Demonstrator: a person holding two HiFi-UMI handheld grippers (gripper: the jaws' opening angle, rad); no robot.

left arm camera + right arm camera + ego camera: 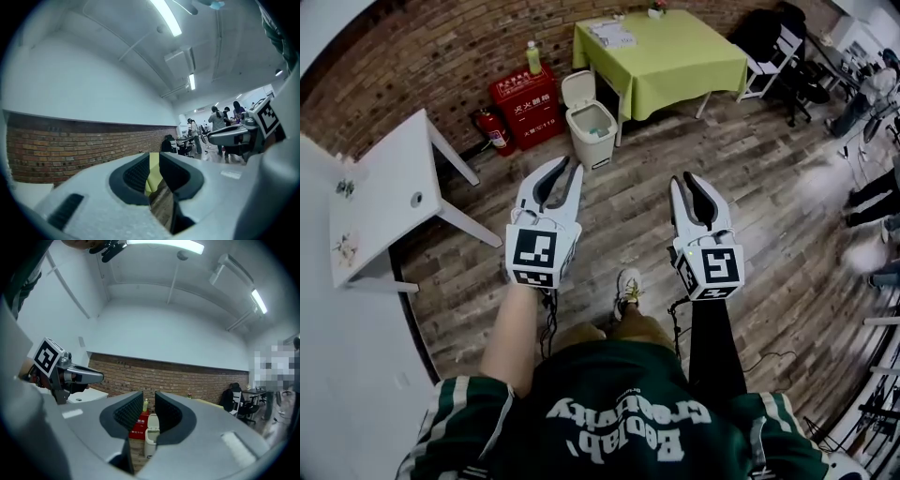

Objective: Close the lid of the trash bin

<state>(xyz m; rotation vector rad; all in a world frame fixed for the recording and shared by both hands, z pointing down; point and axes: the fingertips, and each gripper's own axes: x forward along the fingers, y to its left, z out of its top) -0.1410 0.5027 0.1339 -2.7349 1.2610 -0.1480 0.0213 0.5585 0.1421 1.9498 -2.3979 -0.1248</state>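
- The trash bin [592,131] stands on the plank floor [637,225] against the brick wall [441,56]. It lies ahead of the left tool [570,166] and well apart from both tools.
- The bin sits between a red fire-extinguisher box [528,105] and the leg of a desk under a yellow-green cloth [675,56].
- In the right gripper view the bin appears far off, framed in the gap between that tool's jaws, with nothing touching it.
- The left tool's jaws are spread a little, a narrow gap between the ribbed pads. Only the green cloth and floor show through the gap.
- The right tool [682,178] is likewise spread, with nothing pinched.
- The bin is cream-white, boxy and slightly tapered, with a small dark label low on its front.
- Its lid [577,89] is raised, tilted back toward the wall, leaving the pale inside of the bin exposed.
- The red box carries white Chinese characters, too small to read surely, and the number "119" beneath them.
- A green bottle [532,58] stands on the box, and a red fire extinguisher [493,130] leans beside it.
- A white desk [384,202] is at the left.
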